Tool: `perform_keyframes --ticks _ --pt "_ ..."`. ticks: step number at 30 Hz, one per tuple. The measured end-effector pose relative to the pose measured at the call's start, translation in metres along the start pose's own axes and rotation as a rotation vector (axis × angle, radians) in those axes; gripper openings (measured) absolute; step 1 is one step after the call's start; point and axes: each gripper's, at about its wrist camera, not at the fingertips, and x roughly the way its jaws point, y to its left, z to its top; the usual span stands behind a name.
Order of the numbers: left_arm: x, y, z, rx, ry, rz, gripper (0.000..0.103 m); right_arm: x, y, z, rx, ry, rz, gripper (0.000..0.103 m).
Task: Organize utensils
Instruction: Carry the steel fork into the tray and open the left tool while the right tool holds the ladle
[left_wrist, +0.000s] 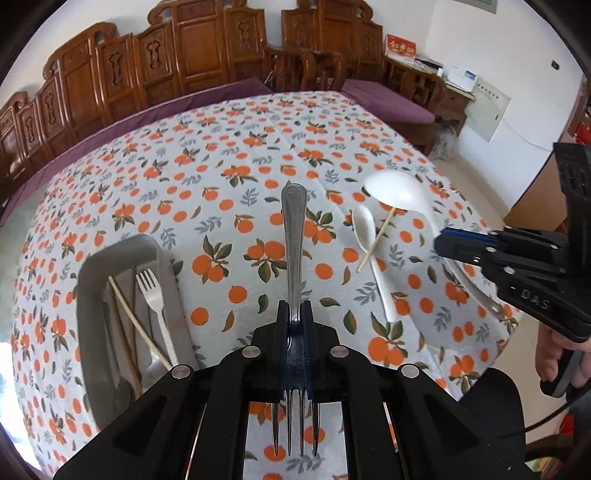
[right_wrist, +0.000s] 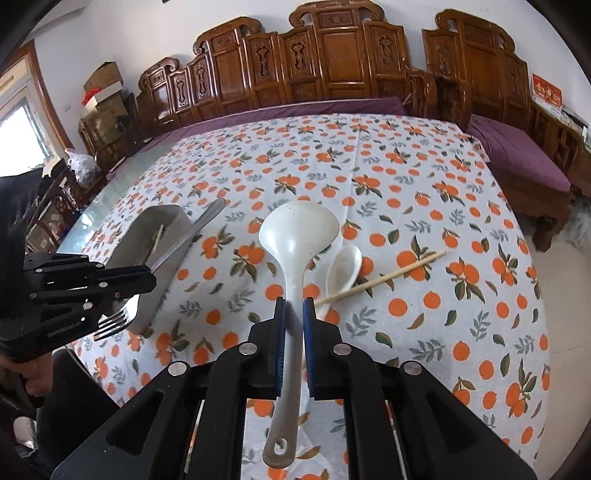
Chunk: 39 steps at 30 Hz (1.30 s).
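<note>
Tablecloth (right_wrist: 424, 206) with orange print, gray tray (left_wrist: 122, 258) on it holding plastic fork (left_wrist: 155, 295) and chopsticks (left_wrist: 138, 325). Right gripper (right_wrist: 293, 306) clamped on white ladle (right_wrist: 295, 236), raised. Left gripper (left_wrist: 294, 314) clamped on metal fork (left_wrist: 293, 236). Small spoon (right_wrist: 345, 267) and chopstick (right_wrist: 384, 277) lie on cloth. "DAS" on right gripper body.

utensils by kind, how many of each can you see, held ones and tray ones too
forks: 2, metal fork in the left gripper, white fork in the tray
ladles: 1, white ladle in the right gripper
small spoons: 1, white spoon
chopsticks: at least 3, one on the cloth, two in the tray
total: at least 7
</note>
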Motion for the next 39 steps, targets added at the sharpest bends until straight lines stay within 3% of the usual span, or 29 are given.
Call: perform_keyframes --ticks 8,19,39 --pt "-0.033 0.016 0.001 -0.008 -0.051 -0.025 0.006 -0.012 0.034 0.017 -0.045 -0.029 0.027 0.011" --pt "-0.042 0.064 -0.010 -0.061 -0.061 -0.020 0.006 -0.006 0.066 0.037 -0.079 -0.029 0.064 0.011" --pt "0.009 0.159 -0.048 -0.208 0.032 0.047 0.006 0.048 0.097 0.045 -0.086 0.049 0.106 0.011"
